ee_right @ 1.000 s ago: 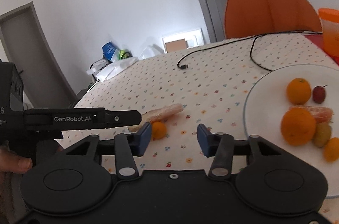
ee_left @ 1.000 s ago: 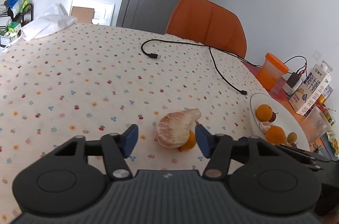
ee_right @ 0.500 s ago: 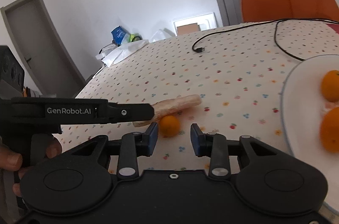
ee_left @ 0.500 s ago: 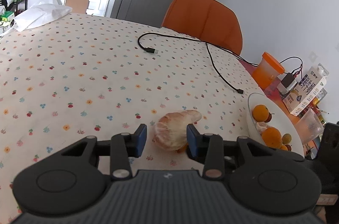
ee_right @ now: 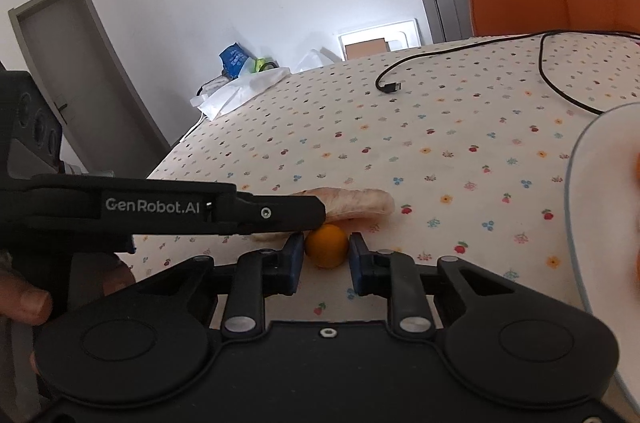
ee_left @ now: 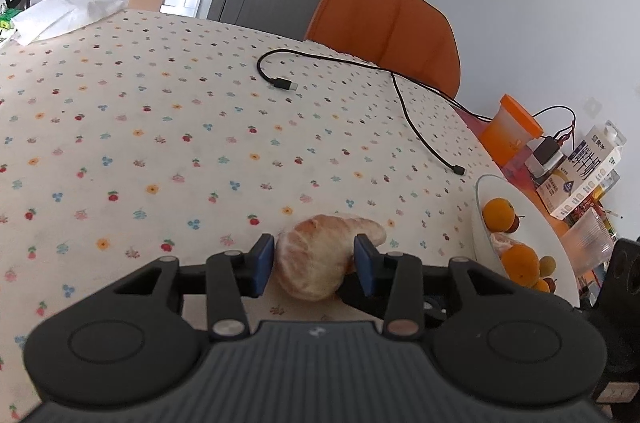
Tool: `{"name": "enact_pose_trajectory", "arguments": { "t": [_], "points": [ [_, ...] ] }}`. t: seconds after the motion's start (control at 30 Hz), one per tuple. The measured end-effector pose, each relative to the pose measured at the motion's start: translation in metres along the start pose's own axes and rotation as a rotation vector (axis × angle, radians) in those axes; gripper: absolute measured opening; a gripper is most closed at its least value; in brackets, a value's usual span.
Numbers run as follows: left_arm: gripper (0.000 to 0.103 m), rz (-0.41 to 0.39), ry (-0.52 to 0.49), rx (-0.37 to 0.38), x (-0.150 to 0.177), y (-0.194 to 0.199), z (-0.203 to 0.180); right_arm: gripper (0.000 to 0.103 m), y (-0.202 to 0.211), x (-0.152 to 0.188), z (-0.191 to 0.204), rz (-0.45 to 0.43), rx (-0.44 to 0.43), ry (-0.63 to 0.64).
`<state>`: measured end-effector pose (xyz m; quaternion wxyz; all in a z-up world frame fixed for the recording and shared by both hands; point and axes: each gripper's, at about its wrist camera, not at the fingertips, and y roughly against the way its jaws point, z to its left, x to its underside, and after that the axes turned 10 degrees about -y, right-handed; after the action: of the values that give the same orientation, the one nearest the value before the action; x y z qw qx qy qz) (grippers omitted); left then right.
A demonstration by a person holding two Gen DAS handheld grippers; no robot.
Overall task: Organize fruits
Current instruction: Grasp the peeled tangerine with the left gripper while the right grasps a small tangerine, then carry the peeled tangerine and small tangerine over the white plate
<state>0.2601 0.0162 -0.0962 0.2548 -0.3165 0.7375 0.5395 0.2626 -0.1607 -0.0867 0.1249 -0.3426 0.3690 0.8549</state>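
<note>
A peeled pomelo segment [ee_left: 320, 259] lies on the flowered tablecloth, and my left gripper [ee_left: 316, 263] is shut on it, both blue pads touching its sides. In the right wrist view the segment [ee_right: 356, 201] shows behind the left gripper's arm. A small orange fruit [ee_right: 326, 246] sits on the cloth right beside the segment. My right gripper [ee_right: 325, 257] is shut on it, a pad against each side. A white plate [ee_left: 486, 239] at the right holds oranges [ee_left: 498, 214] and small fruits; its rim [ee_right: 572, 191] shows at the right edge.
A black cable [ee_left: 404, 107] runs across the far table. An orange chair [ee_left: 384, 23] stands behind it. An orange-lidded cup [ee_left: 510, 131], a milk carton [ee_left: 584, 171] and a clear cup [ee_left: 590, 239] crowd the right edge. A white bag [ee_left: 60, 15] lies far left.
Both grippers have closed in: the left on the pomelo segment, the right on the small orange fruit. The right gripper has also moved left, away from the plate.
</note>
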Motion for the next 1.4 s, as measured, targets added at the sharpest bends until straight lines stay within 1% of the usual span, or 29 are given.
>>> {"name": "enact_pose_trajectory", "arguments": {
  "t": [0.07,0.1,0.13,0.2,0.33,0.77,1.1,1.23,1.4],
  "points": [
    [0.039,0.003,0.004,0.002,0.001,-0.002,-0.001,0.022,0.002,0.001,-0.002,-0.005,0.002,-0.010],
    [0.031,0.004,0.003,0.000,0.001,-0.002,-0.002,0.022,0.003,0.001,-0.003,-0.006,0.001,-0.014],
    [0.028,0.007,-0.001,-0.011,0.002,-0.002,-0.002,0.022,0.005,0.002,-0.005,-0.008,0.002,-0.018],
    [0.025,0.006,0.009,-0.006,0.003,-0.001,-0.002,0.022,0.008,0.002,-0.007,-0.012,0.006,-0.024],
    [0.020,-0.025,-0.004,-0.007,0.003,0.007,-0.007,0.022,0.014,0.003,-0.009,-0.019,0.016,-0.037],
    [0.015,-0.092,-0.057,-0.015,0.001,0.040,-0.026,0.022,0.037,0.006,-0.005,-0.063,0.013,-0.040],
    [0.014,-0.133,-0.099,0.000,-0.004,0.059,-0.051,0.022,0.070,0.002,-0.008,-0.135,0.020,-0.043],
    [0.013,-0.149,-0.120,0.014,-0.007,0.063,-0.065,0.022,0.086,-0.001,-0.013,-0.167,0.031,-0.045],
    [0.012,-0.147,-0.140,0.036,-0.011,0.059,-0.082,0.022,0.106,-0.001,-0.022,-0.203,0.057,-0.055]
  ]
}}
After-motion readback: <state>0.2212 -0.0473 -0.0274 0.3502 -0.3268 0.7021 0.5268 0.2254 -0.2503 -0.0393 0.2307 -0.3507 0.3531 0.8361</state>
